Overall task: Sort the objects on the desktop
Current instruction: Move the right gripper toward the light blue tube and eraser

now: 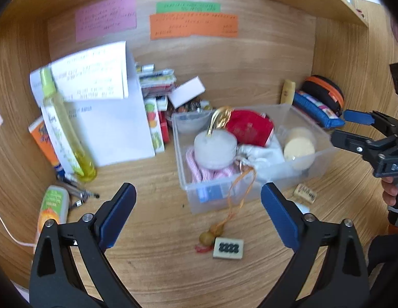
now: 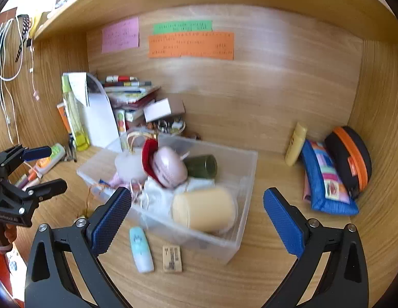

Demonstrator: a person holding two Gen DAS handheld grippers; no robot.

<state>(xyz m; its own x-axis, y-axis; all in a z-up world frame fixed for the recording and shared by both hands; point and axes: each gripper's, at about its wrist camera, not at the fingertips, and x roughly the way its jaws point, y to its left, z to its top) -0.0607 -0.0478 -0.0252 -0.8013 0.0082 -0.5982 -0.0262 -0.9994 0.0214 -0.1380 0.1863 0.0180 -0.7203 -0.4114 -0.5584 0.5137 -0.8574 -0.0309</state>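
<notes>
Left wrist view: the left tongs (image 1: 199, 205) gape empty above the mahjong tile (image 1: 228, 248) lying on the desk (image 1: 152, 269) before the clear bin (image 1: 250, 192). The right tongs (image 2: 197, 214) also stand open and empty. Likely a reach; next, lower and pinch the tile.

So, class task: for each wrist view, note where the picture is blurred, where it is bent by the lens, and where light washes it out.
Left wrist view: the writing on the orange note is smeared, the shelf edge bows, dark corners frame the picture. Right wrist view: the clear bin and cream jar are soft, the upper left corner is washed out, and the claw fingers stay sharp.
</notes>
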